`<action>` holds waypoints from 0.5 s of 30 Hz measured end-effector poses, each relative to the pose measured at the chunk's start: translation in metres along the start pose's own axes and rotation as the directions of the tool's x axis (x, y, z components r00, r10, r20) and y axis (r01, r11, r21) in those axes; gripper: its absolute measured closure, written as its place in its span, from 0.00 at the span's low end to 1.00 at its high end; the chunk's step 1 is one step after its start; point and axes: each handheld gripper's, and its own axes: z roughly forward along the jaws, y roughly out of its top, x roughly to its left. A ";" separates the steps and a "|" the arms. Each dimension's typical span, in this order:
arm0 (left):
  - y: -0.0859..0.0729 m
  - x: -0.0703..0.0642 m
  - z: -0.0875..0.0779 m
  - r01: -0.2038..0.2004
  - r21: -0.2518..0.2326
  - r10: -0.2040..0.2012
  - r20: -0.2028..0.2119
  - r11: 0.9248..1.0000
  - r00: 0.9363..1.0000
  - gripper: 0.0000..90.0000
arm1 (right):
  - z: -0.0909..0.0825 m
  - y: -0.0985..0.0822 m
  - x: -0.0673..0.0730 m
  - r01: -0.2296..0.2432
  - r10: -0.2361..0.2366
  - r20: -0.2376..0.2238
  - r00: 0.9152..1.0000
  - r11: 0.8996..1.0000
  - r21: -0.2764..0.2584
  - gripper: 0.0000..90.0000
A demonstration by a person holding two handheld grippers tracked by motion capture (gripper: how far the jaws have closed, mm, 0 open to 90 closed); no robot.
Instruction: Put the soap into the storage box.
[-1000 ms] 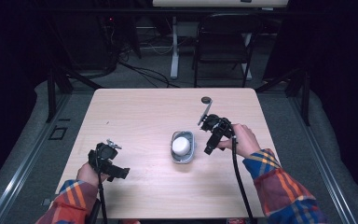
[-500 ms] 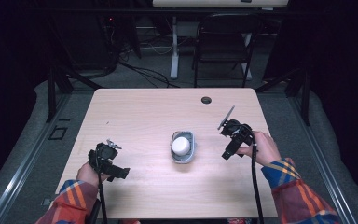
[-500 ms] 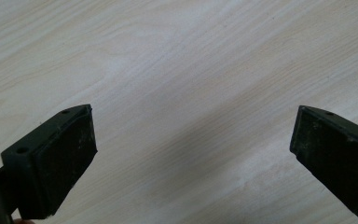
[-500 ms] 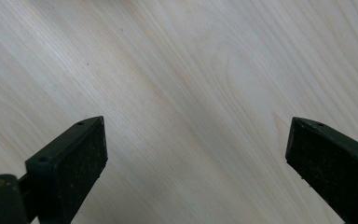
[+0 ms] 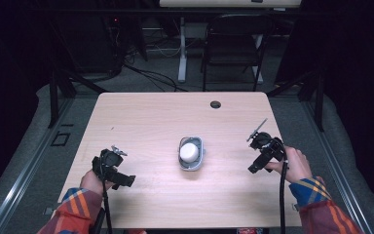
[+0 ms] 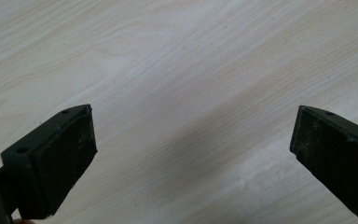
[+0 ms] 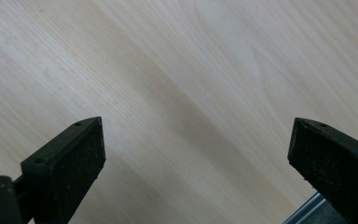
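A pale wood table (image 5: 146,117) in a dark room; left tongs (image 5: 126,181) and right tongs (image 5: 254,168) gape apart.

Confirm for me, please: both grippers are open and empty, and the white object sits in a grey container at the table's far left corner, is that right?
Not quite. The grey container with the white object sits near the table's middle, as the high view shows. The left gripper and right gripper are indeed open and empty.
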 end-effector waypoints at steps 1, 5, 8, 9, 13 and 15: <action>0.000 0.000 0.000 -0.001 0.002 0.001 -0.001 1.000 1.000 0.00 | 0.001 -0.003 -0.001 -0.004 0.004 0.001 1.000 1.000 0.002 0.04; 0.000 0.000 0.000 0.000 0.000 0.000 0.001 1.000 1.000 0.00 | 0.006 -0.016 -0.006 -0.025 0.025 0.006 1.000 1.000 0.012 0.04; 0.000 0.000 0.000 -0.002 0.002 0.002 0.001 1.000 1.000 0.00 | 0.012 -0.032 -0.010 -0.076 0.076 -0.004 0.997 0.997 0.005 0.04; 0.000 0.000 0.000 -0.002 0.003 0.002 0.002 1.000 1.000 0.00 | 0.013 -0.035 -0.012 -0.078 0.078 -0.003 0.997 0.997 0.015 0.04; 0.000 0.000 0.001 -0.005 0.004 0.005 0.004 1.000 1.000 0.00 | 0.024 -0.056 -0.016 -0.130 0.130 -0.001 0.992 0.991 0.025 0.04; 0.000 0.000 0.001 -0.005 0.004 0.005 0.004 1.000 1.000 0.00 | 0.025 -0.058 -0.017 -0.119 0.120 -0.003 0.993 0.992 0.048 0.04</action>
